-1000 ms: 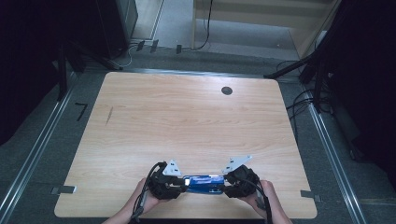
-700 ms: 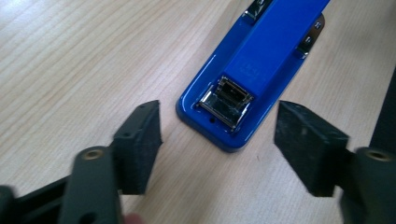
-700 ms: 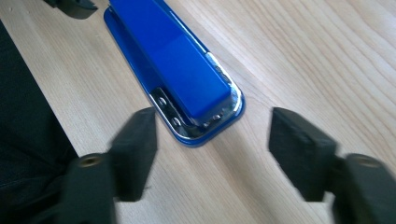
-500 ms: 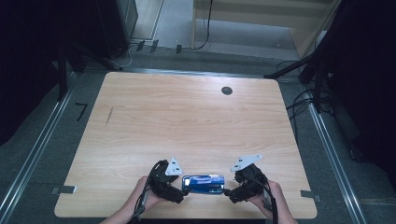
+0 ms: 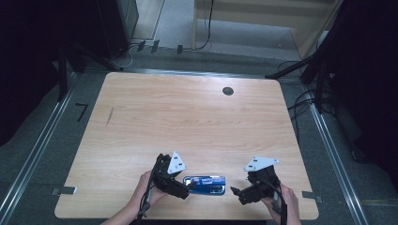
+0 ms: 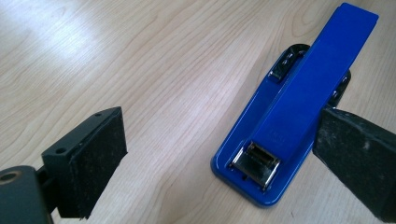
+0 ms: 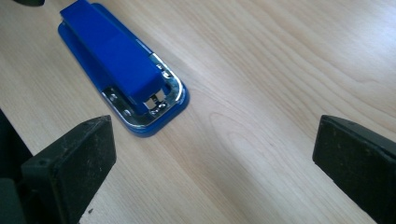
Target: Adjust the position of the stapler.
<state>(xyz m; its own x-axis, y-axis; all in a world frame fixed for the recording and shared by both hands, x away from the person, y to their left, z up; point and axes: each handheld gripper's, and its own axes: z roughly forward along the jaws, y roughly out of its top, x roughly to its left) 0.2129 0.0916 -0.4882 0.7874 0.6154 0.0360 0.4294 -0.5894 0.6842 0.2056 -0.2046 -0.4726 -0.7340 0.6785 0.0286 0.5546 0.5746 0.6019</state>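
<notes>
Near the front edge of the wooden table (image 5: 197,117) in the high view, a blue stapler (image 5: 204,184) is lying flat between the left gripper (image 5: 187,189) and the right gripper (image 5: 236,192), held by neither. In the left gripper view, the jaws, having just been opening, are standing wide, one pad just beside the stapler (image 6: 289,112). In the right gripper view, the jaws are likewise gaping after opening, the stapler (image 7: 122,65) lying ahead, apart from them.

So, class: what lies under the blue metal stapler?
The blue metal stapler lies flat on the light wooden table, nothing else beneath its visible edges. The wood directly under its base is covered.
</notes>
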